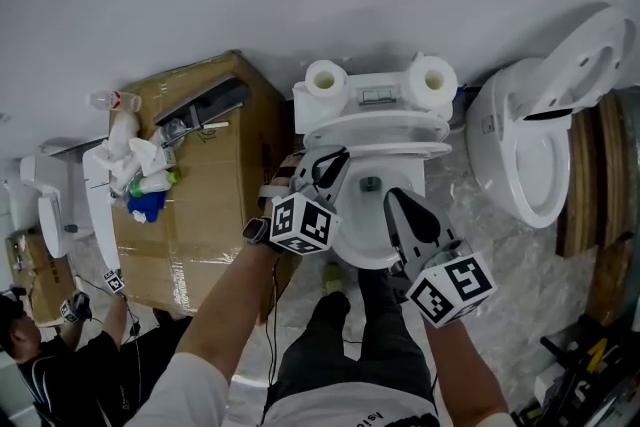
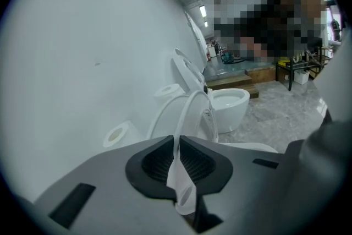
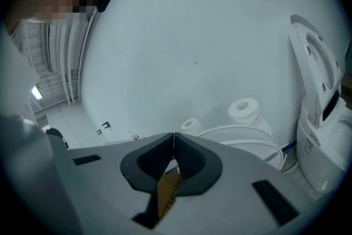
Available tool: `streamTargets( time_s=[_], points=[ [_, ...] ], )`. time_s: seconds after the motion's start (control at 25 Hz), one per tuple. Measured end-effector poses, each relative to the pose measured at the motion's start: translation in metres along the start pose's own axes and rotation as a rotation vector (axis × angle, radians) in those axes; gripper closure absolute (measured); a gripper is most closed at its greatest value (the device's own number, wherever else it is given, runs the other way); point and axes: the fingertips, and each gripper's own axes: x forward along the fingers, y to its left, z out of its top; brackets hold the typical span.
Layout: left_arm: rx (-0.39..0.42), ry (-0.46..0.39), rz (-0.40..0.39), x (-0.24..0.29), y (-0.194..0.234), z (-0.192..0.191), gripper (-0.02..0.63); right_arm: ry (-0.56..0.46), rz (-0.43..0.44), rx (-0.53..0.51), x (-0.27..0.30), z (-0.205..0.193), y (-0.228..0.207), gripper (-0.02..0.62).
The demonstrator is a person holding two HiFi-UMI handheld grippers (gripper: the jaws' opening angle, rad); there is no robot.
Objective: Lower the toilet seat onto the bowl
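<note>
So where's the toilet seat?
In the head view's middle, the toilet seat stands raised over the bowl, in front of the tank, its edge pinched in the left tool.

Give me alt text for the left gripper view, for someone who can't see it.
The left gripper has its jaws closed on the thin white edge of a raised toilet seat, which arcs away toward its hinge. Two toilet paper rolls sit behind it against a plain white wall, and a second toilet stands farther off on a grey floor.
</note>
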Motion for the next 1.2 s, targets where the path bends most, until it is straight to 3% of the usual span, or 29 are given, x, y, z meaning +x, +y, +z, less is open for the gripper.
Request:
streamTargets(
  time_s=[0.28, 0.72, 0.96, 1.2],
  points=[
    [0.004, -0.017, -0.06, -0.03, -0.049, -0.004, 0.563, -0.026, -0.022, 0.008, -0.026, -0.008, 0.013, 0.578],
    [-0.007, -0.016, -0.112, -0.063, -0.125, -0.021, 0.558, -0.088, -0.131, 0.042, -0.084, -0.033, 0.019, 0.578],
    [0.019, -0.004, -0.146, -0.073, -0.157, -0.033, 0.552, -0.111, -0.188, 0.065, -0.12, -0.052, 0.024, 0.578],
    [0.042, 0.014, -0.168, -0.077, -0.183, -0.041, 0.549, -0.1, -0.192, 0.091, -0.139, -0.071, 0.018, 0.578]
  ],
)
